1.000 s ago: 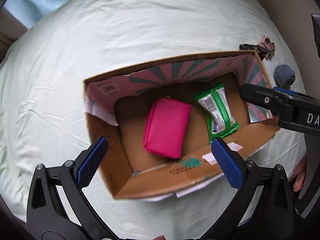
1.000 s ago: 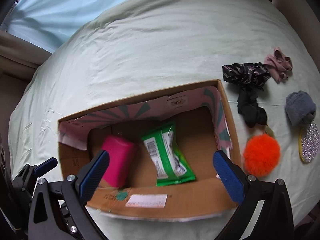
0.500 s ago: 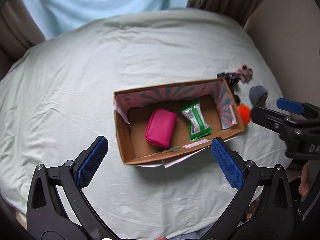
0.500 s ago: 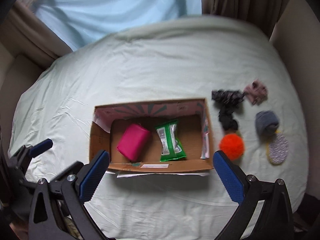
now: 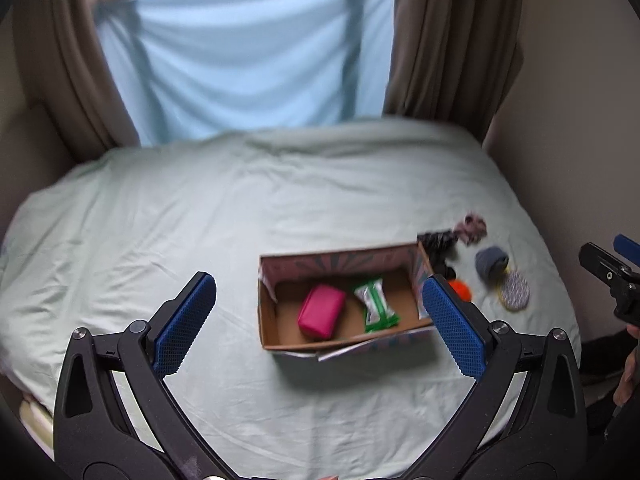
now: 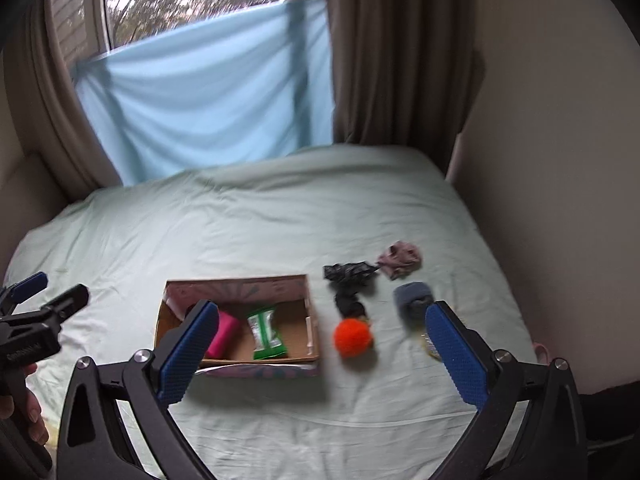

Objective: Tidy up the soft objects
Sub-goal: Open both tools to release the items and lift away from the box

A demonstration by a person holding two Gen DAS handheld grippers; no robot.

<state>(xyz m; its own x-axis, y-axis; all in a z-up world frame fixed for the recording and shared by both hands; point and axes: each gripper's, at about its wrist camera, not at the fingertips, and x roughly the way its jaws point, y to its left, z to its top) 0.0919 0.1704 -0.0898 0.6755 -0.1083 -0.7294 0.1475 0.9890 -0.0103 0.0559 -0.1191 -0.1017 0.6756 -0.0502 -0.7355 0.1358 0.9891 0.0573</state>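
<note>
Both grippers pulled up and back since 0.5 s ago; box now looks smaller, window and curtains came into view. Cardboard box (image 6: pixel 240 322) sits open-topped on the bed (image 6: pixel 248 224), toward the bed's near edge, right of centre in the left wrist view. Brown outside, pink and teal striped lining inside, near flap folded out flat. Inside: pink pouch (image 5: pixel 321 311) on the left, green wipes pack (image 5: pixel 376 305) beside it, apart or just touching, can't tell.

Outside the box, toward the bed's right edge: orange pompom (image 6: pixel 353 337) just beside the box's right wall, black scrunchie (image 6: pixel 349 276) past it, mauve scrunchie (image 6: pixel 400 259) further right, grey rolled sock (image 6: pixel 412 298), round glitter disc (image 5: pixel 515 291) near the sock. All blurry.

Left gripper (image 5: pixel 320 316) jaws spread wide, nothing between them, held above the bed's near edge. Right gripper (image 6: pixel 320 340) likewise wide, empty, pompom seen between its fingers.

Blue cloth (image 6: pixel 208 108) hangs across the window (image 6: pixel 192 0), brown curtains (image 6: pixel 400 60) either side.
</note>
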